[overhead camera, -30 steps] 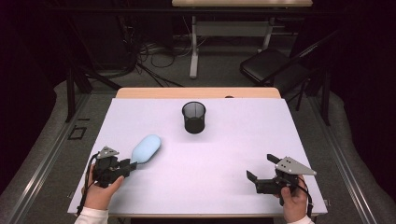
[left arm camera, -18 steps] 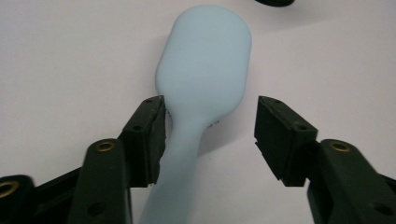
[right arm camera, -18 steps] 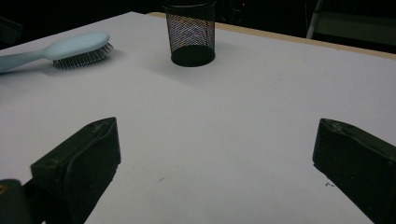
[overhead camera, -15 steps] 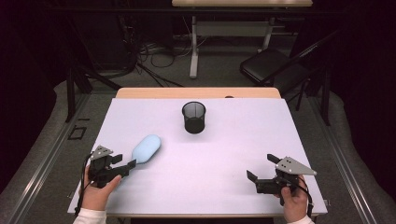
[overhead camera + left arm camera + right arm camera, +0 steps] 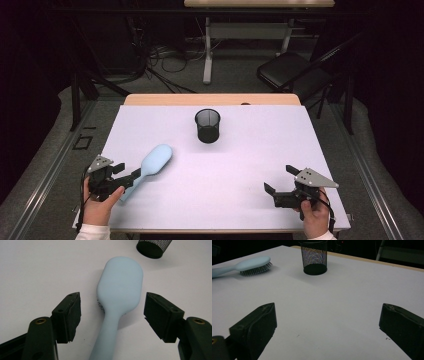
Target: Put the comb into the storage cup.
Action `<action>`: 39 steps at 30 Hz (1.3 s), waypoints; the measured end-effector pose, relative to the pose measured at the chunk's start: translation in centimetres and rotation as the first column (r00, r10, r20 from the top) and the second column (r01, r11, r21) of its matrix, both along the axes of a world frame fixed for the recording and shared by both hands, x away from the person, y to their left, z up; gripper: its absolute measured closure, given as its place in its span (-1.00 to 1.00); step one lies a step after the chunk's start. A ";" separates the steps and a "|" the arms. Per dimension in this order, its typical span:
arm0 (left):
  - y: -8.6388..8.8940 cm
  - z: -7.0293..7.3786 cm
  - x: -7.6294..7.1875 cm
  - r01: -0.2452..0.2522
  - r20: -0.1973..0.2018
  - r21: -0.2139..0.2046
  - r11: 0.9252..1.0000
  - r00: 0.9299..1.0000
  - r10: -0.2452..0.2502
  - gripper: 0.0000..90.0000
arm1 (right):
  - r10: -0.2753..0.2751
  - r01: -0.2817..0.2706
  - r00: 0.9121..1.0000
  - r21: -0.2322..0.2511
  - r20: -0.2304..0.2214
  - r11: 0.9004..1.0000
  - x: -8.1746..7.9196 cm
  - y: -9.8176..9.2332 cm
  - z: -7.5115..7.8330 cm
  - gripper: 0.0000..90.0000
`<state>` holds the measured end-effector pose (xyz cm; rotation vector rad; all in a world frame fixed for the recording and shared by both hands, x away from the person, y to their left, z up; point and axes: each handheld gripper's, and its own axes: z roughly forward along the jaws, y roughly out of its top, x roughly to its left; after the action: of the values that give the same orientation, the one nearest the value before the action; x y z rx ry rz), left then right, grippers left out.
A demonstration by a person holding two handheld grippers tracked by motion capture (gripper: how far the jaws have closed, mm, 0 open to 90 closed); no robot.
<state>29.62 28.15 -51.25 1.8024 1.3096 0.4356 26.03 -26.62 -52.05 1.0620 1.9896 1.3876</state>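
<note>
Left gripper view frames the left gripper [image 5: 112,312] with its jaws apart, just opened, the handle of a pale blue hairbrush [image 5: 120,287] lying between them untouched by either pad. The brush is laid bristles down on the white table [image 5: 250,165], its head aimed away from the hand. At the near right edge, the right gripper [image 5: 280,180] is held low over the table with its jaws spread wide and nothing between them. Farther back, near the table's middle, a black mesh cup [image 5: 207,126] is stood upright, well apart from the brush; its inside cannot be made out.
</note>
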 end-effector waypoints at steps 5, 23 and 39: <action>0.1 0.0 0.1 0.005 -0.012 -0.015 1.000 1.000 -0.005 -0.46 | 0.000 0.000 1.000 0.001 0.001 1.000 0.0 0.0 0.0 -0.98; -0.5 0.6 0.2 0.044 0.002 0.020 0.999 0.999 -0.044 -0.99 | 0.002 -0.002 1.000 -0.005 0.000 1.000 0.0 0.0 0.0 -0.98; -1.1 1.3 0.3 0.066 0.000 0.063 0.996 0.998 -0.067 -0.99 | 0.004 -0.004 1.000 -0.004 -0.008 1.000 -0.1 0.2 0.0 -0.98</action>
<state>29.88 27.00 -49.97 1.8912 1.2427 0.4467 25.97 -26.43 -52.09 1.0644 1.9998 1.3831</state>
